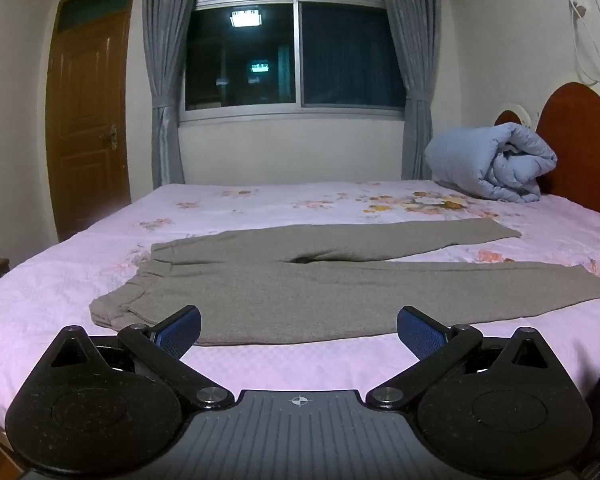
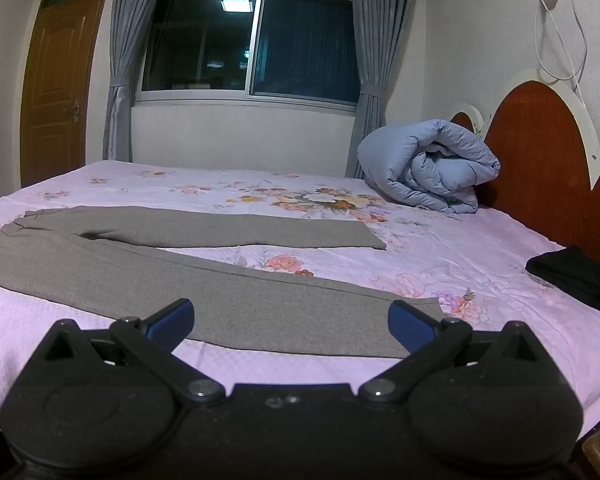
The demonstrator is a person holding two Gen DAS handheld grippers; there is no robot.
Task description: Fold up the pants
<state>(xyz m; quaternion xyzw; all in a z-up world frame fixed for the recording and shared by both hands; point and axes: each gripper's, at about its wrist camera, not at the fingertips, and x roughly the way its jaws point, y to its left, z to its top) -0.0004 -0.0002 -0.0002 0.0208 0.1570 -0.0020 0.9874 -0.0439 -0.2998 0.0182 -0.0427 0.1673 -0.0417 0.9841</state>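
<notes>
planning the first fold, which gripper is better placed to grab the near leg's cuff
Right. The right gripper hangs open just before the near cuff of the grey knit pants; the left gripper faces their waist end.

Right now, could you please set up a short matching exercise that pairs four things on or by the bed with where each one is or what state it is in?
Things:
1. grey pants
2. blue quilt
3. black garment
4. left gripper

Places or states:
A. rolled up against the headboard
B. open, holding nothing, at the near edge of the bed
C. folded, near the bed's right edge
D. spread flat, legs apart, waistband to the left

Pairs: 1-D, 2-A, 3-C, 4-B
</notes>
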